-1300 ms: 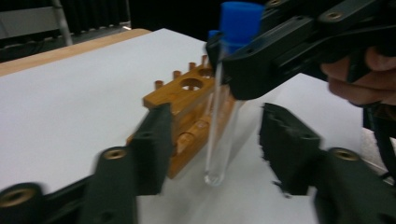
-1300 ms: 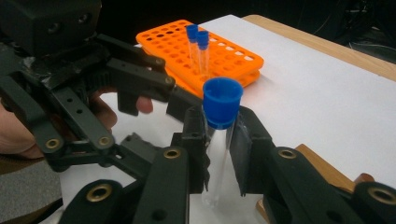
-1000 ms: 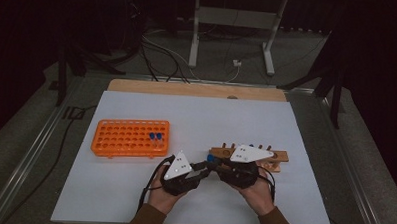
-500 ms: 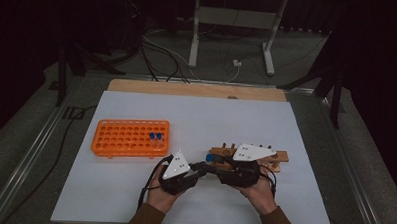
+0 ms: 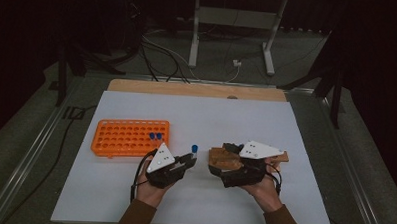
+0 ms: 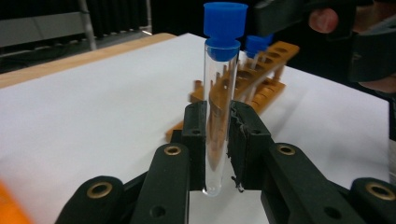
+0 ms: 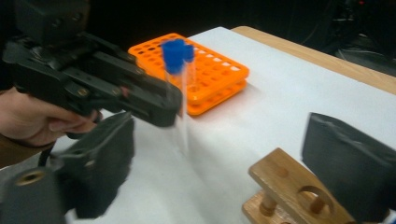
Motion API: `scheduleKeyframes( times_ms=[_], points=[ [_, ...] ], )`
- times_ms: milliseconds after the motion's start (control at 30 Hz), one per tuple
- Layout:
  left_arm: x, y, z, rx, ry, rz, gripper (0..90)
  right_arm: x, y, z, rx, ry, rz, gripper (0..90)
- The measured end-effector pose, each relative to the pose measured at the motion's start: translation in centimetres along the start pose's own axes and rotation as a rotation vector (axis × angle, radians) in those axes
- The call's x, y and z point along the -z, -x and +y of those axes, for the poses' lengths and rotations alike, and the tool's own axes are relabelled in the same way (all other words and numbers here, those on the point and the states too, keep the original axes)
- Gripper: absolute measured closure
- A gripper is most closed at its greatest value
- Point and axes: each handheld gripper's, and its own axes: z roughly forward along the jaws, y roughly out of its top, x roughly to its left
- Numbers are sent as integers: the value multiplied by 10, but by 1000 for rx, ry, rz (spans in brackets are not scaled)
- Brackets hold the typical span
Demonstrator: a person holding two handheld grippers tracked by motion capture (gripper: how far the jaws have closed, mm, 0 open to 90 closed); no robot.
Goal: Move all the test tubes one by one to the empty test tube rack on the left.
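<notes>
A: Left gripper (image 6: pixel 217 140) is clamping a clear tube (image 6: pixel 218 116) with a blue cap (image 6: pixel 225 21); fingers (image 6: pixel 195 140) are pinching its lower half, glass tip poking out just below them. Tube is hanging above the white counter (image 5: pixel 266 119), between the orange rack (image 5: pixel 130 138) and the wooden rack (image 5: pixel 222 157).

B: And the right gripper (image 5: pixel 230 160)?

A: Its fingers (image 7: pixel 348 163) are standing wide apart, having just been opening, with nothing between them; it is sitting over the wooden rack.

B: Orientation of the tube?

A: Standing upright, long axis vertical, cap up, rounded bottom down.

B: Advice for the carry?

A: I'd judge it is heading for the orange rack, where two blue-capped tubes (image 5: pixel 155 136) are already sitting. Keeping the tube plumb, holding steady pressure on slick glass, lining the bottom over a free hole before lowering, and letting go only once the rack is bearing it. The low grip may be crowding the rack top, so watch for that.
</notes>
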Motion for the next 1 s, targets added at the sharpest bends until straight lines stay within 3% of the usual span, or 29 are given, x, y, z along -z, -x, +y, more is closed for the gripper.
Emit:
scheduleKeyframes(
  times_ms=[267,1000],
  points=[
    [15,-14,2,14,25,52,785,7,8,0,-13,16,9,2],
    [56,-53,0,77,86,170,785,38,37,-2,-67,85,-71,0]
  ],
)
